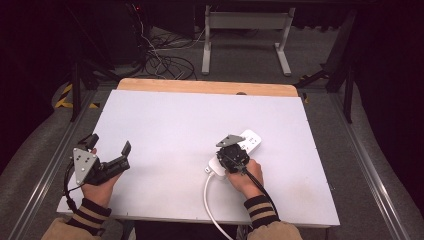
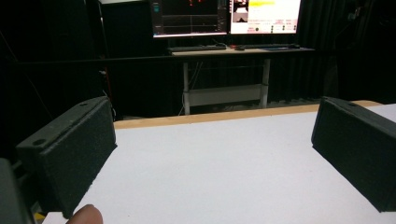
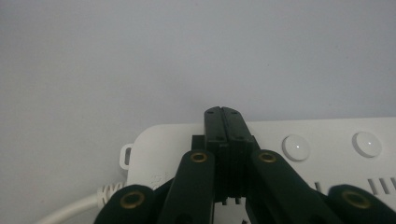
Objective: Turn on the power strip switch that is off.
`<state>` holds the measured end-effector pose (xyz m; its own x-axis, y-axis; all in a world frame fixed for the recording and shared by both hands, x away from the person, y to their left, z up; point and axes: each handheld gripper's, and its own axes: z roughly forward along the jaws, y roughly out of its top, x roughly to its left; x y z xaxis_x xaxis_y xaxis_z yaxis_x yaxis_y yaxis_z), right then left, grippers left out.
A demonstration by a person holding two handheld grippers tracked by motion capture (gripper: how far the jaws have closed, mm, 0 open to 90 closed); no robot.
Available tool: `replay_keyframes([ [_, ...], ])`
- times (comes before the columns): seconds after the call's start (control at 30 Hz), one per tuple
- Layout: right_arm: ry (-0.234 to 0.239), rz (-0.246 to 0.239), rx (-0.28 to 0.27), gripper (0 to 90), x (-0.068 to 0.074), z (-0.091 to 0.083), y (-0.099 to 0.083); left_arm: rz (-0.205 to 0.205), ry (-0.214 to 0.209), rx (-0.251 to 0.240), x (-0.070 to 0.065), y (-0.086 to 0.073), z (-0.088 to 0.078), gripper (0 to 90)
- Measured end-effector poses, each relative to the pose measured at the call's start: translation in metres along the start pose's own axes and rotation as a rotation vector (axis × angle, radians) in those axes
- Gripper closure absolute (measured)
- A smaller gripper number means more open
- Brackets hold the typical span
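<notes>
A white power strip (image 1: pixel 250 139) lies on the white table (image 1: pixel 170 125), right of the middle, and its white cable (image 1: pixel 210 200) runs off the near edge. My right gripper (image 1: pixel 233 158) points down onto the strip's cable end. In the right gripper view its jaws stand shut (image 3: pixel 222 113), tips together over the strip (image 3: pixel 327 133), left of two round buttons (image 3: pixel 296 147); nothing is between them. The cable (image 3: pixel 79 205) leaves at the lower left. My left gripper (image 1: pixel 110 144) rests near the table's left edge, open (image 2: pixel 212 154), with bare table between the jaws.
A wooden strip (image 1: pixel 205 86) borders the table's far edge. Beyond it stand a white desk frame (image 1: pixel 245 30) and loose cables on the floor (image 1: pixel 165 60). The left gripper view shows a desk with monitors (image 2: pixel 224 16) past the far edge.
</notes>
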<state>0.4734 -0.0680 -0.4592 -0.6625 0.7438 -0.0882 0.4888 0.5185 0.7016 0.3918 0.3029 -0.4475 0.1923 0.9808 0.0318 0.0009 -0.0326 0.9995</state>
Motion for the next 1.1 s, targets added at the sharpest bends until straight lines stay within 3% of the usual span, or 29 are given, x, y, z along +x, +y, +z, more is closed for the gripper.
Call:
replay_keyframes([
  [1.1,0.005,0.011,-0.011,90.0,-0.0012,-0.0002,-0.0013,0.003,0.002,0.002,0.0004,-0.0006,-0.0005,0.4],
])
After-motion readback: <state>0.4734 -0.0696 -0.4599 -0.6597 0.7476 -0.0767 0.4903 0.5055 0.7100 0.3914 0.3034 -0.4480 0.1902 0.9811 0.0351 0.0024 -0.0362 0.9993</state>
